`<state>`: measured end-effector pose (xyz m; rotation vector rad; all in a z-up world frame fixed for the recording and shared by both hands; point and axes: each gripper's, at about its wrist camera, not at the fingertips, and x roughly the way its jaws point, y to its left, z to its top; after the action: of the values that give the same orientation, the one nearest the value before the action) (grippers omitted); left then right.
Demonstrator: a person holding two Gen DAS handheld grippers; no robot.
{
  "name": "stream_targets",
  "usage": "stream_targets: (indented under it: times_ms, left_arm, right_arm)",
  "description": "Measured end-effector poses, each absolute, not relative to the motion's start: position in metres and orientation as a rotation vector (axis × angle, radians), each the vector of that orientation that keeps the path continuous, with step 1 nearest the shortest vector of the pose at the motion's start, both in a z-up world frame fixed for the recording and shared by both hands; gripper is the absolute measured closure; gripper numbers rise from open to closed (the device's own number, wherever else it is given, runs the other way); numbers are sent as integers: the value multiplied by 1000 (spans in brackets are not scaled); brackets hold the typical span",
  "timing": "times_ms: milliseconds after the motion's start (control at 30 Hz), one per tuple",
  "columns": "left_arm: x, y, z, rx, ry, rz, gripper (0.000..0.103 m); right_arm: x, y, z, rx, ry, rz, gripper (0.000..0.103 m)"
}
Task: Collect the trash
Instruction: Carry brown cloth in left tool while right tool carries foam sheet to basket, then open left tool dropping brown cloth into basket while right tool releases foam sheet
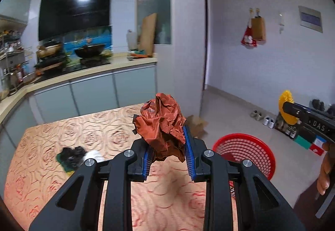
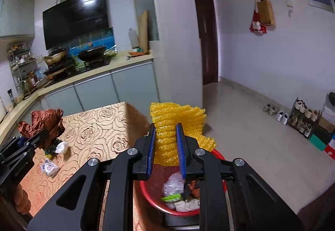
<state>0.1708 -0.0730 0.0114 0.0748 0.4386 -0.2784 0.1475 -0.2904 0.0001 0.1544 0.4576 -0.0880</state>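
My left gripper is shut on a crumpled brown paper wad and holds it above the table, near its right side. My right gripper is shut on a yellow foam net and holds it over the red basket, which has several pieces of trash in it. The basket sits beside the table's right edge. The left gripper with the paper wad shows at the left of the right wrist view. The right gripper shows at the right of the left wrist view.
On the table lie a dark crumpled piece on a green pad with a white wad and a small printed wrapper. A kitchen counter stands behind the table. A shoe rack and boxes stand by the right wall.
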Motion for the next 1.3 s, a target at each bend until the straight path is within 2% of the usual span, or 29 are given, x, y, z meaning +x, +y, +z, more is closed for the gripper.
stream_targets:
  times_ms: [233,567,1033,1200,1300]
  left_arm:
    - [184,-120,-3,98,501,-430,77]
    - [215,-182,-50,155,649,-566,77]
    - [239,-206,-84,182,758,-616,77]
    - [242,-205,-85,158,773,-636,71]
    - [241,-204,-83,149,767,-637,66]
  right_arm:
    - [151,-313,-18,184,502,-127,84]
    - [173,-334,-53,227,610,-131,84]
    - [207,-346,-101,280,763,-93,82]
    - [210,-349,-110,325,787,-79,72]
    - [209,-349,-108,333,782,-81,60]
